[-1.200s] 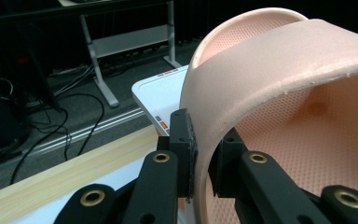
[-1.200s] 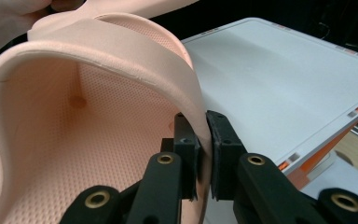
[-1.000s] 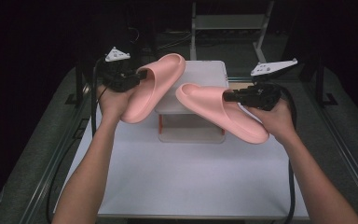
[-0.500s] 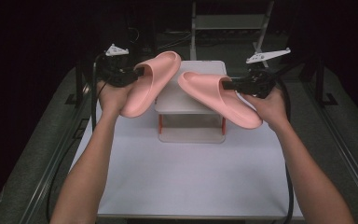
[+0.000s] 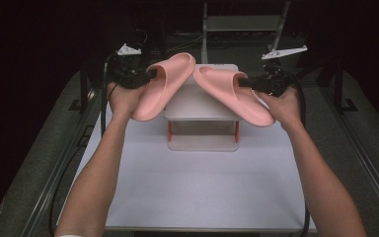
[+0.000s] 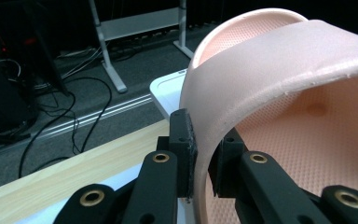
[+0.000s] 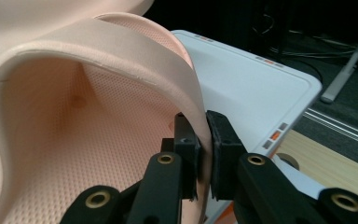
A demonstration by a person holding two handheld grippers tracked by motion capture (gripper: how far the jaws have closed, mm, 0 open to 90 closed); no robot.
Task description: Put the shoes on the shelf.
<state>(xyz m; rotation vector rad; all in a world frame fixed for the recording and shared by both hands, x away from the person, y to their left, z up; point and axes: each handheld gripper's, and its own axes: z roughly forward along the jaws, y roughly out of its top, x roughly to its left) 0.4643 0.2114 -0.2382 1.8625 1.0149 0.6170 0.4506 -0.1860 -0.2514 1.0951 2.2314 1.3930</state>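
Your left slipper (image 5: 165,84), a pink slide, hangs in the upper centre-left of the high view, toe up toward the middle of the frame and heel down toward the lower left. It is clear of the desk (image 5: 197,182) and overlaps the left edge of the white two-tier stand (image 5: 200,106). Your right slipper (image 5: 234,96) mirrors it in the upper centre-right, toe up and inward, heel down toward the right, over the stand's right edge. The two toes sit near each other above the stand's top; whether they touch cannot be told.

Your left gripper (image 5: 150,75) holds its slipper by the strap. In the left gripper view the jaws pinch the thin edge of the strap (image 6: 242,93), one pad (image 6: 184,144) on the outer face and the other on the inner, with the dimpled footbed (image 6: 307,154) to the right. Your right gripper (image 5: 244,83) does the same on its side: in the right gripper view the jaws are pressed on the strap's edge (image 7: 121,51), with the textured footbed (image 7: 84,154) to the left.

The stand rests on the pale desk in the upper middle of the high view, with orange posts (image 5: 170,131) between its tiers. Its white top (image 7: 251,79) lies behind the slipper in the right gripper view. Your forearms enter from the bottom edge. Black cables (image 5: 103,98) trail down the desk's left side.
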